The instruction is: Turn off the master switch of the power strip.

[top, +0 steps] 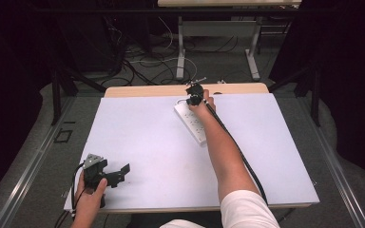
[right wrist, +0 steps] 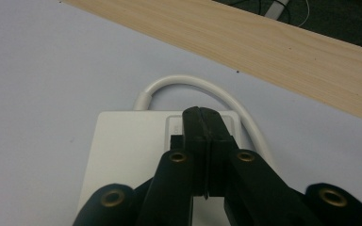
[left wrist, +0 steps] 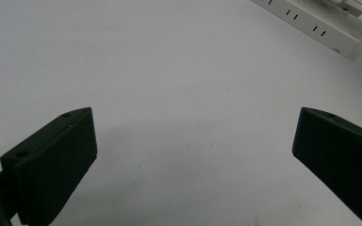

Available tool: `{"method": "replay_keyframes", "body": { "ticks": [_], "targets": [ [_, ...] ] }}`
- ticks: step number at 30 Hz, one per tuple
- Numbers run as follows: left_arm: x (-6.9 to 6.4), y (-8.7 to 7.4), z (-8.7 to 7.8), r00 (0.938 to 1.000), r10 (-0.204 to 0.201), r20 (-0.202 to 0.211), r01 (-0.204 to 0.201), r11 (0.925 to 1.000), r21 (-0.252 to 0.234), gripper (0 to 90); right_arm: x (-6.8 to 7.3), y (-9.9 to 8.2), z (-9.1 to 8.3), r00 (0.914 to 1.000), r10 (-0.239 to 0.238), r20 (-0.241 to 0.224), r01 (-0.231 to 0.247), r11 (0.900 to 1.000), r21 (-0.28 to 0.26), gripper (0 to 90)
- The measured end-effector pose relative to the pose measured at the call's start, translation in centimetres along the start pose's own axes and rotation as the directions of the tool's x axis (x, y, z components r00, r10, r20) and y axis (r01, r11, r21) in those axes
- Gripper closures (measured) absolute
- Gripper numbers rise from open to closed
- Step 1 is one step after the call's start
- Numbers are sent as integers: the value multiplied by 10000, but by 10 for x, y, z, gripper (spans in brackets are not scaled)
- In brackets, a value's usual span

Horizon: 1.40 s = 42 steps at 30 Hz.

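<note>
A white power strip (top: 193, 124) lies slantwise on the white table top (top: 142, 142), right of the middle and towards the back. My right gripper (top: 194, 97) is over its far end. In the right gripper view the right gripper (right wrist: 202, 115) has its jaws pressed together with nothing between them, tips down on the top face of the power strip (right wrist: 127, 150) near where its white cord (right wrist: 188, 81) loops out. My left gripper (top: 119, 175) rests at the table's front left, held by a hand. The left gripper (left wrist: 195, 117) is open wide over bare table, and the power strip (left wrist: 311, 21) lies far ahead of it.
A strip of bare wood (right wrist: 264, 42) runs along the table's far edge beyond the white sheet. On the floor behind the table are loose cables (top: 142, 61) and the legs of another table (top: 180, 52). The right forearm (top: 223, 152) crosses the table.
</note>
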State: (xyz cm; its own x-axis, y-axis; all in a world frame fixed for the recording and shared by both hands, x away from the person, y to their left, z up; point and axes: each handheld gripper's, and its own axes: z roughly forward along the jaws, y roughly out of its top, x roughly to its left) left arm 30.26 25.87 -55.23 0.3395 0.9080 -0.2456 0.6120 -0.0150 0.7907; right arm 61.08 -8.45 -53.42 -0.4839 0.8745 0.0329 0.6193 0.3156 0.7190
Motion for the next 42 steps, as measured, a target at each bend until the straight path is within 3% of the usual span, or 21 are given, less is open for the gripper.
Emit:
{"method": "replay_keyframes", "body": {
  "ticks": [3,6,9,14,18,20,25,27,31,33,36,38,42],
  "targets": [
    [0,0,0,10000,11,-5,-11,10000,5,5,2,-1,1,9999,38,162,-37,10000,-87,900],
    [0,0,0,10000,8,-6,-8,10000,20,5,7,-1,2,9978,-370,557,373,9993,-28,900],
    [-1,0,0,10000,37,-19,-37,10000,30,5,7,-1,2,9984,-179,534,179,9998,22,900],
    [-2,0,1,9999,110,12,-110,9999,114,5,8,0,0,9976,-308,613,316,9994,-112,883],
    [-3,0,2,9999,120,29,-120,9999,85,5,6,2,-7,9988,-14,491,28,9996,-280,844],
    [-3,0,2,9999,120,9,-120,9999,110,5,5,3,-11,9992,209,333,-196,9991,-381,811],
    [-5,0,1,9998,217,-14,-217,9997,101,5,8,5,-20,9995,-52,318,54,10000,-68,727],
    [-6,0,1,9998,204,-29,-203,9998,78,5,10,5,-24,9999,46,144,-44,9999,-101,698],
    [-6,1,1,9996,291,-54,-291,9996,58,5,13,3,-32,9991,-307,276,311,9994,-153,589],
    [-7,1,1,9992,384,-49,-384,9992,73,5,14,2,-36,9987,-507,111,510,9984,-248,543],
    [-10,2,3,9986,524,8,-524,9986,110,5,17,-1,-41,9987,-504,-93,499,9978,-446,484],
    [-12,2,4,9979,649,71,-650,9976,219,5,18,-4,-45,9990,-434,80,436,9986,-303,427],
    [-14,2,5,9965,809,186,-814,9963,271,5,20,-8,-53,9999,-107,-34,106,9998,-146,372]
  ]
}}
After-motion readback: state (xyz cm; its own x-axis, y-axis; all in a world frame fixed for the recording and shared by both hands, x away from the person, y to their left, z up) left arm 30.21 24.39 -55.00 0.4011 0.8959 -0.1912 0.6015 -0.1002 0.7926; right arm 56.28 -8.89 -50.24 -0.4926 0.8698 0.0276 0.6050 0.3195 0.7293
